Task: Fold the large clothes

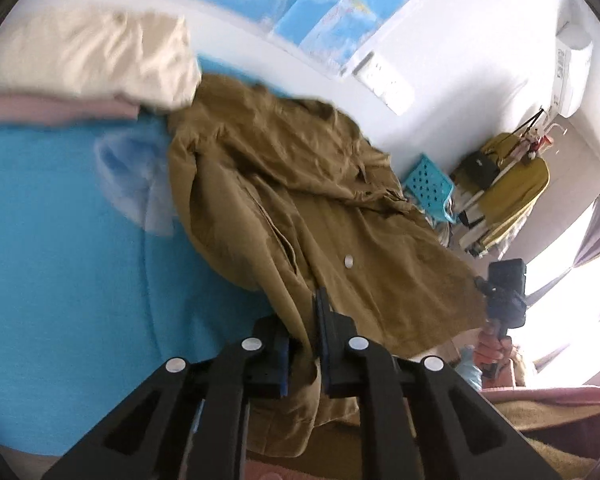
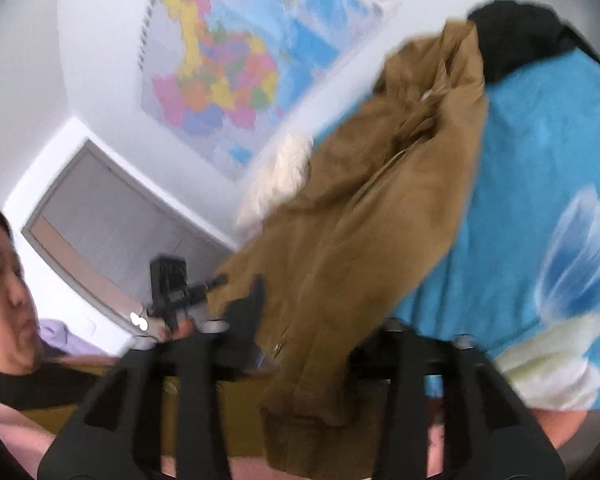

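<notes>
Coat (image 1: 300, 184): tan, heavy cloth, rumpled, one pale round button (image 1: 348, 261) on the front, a slit pocket left of it. It lies spread over a blue bed (image 1: 60, 240), running forward and away from the left claw (image 1: 304, 344).

Left claw: closed on the coat's near hem; cloth is pinched between the blue-padded fingers (image 1: 322, 312) and bunches below them.

Right claw (image 2: 320, 344): coat hem hangs through the gap between its fingers, folds draped ahead and below. Blur and cloth hide the pads; I cannot tell if it grips.

Right view: coat stretches up and away over the bed to a black garment (image 2: 516, 36) at the far end.

Ahead-left of the left claw: cream pillow (image 1: 100, 56). Wall beyond: map (image 2: 220, 76).
</notes>
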A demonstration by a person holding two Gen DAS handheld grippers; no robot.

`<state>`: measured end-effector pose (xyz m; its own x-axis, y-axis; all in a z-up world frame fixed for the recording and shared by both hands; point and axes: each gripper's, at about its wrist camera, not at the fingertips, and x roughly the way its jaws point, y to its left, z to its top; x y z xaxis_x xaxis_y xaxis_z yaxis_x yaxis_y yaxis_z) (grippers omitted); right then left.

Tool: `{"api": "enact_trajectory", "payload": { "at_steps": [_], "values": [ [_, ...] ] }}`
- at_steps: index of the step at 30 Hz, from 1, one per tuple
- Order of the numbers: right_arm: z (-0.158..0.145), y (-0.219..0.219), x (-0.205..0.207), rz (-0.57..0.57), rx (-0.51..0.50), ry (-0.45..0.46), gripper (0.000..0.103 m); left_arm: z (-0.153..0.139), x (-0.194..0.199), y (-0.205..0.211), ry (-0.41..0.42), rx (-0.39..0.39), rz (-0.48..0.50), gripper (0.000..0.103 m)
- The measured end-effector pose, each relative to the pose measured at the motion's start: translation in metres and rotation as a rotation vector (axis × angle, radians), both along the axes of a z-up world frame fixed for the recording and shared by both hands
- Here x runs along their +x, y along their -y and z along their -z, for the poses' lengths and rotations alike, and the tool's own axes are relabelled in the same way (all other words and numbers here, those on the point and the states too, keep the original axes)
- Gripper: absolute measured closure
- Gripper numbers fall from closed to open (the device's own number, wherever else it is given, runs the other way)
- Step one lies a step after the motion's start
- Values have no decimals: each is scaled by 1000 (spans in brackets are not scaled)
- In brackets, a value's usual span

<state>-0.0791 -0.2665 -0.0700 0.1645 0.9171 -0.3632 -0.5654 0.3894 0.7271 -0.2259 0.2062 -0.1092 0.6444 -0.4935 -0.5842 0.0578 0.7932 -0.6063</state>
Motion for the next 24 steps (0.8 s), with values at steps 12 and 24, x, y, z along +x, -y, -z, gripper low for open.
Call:
{"api": "enact_trajectory", "payload": {
  "at_steps": [12, 24],
  "values": [
    [27, 2, -3, 26, 12, -75, 90, 43, -4, -1, -103, -36, 31, 88],
    [-68, 16, -42, 80, 195, 173, 93, -47, -35, -14, 139, 13, -61, 94]
  ]
}}
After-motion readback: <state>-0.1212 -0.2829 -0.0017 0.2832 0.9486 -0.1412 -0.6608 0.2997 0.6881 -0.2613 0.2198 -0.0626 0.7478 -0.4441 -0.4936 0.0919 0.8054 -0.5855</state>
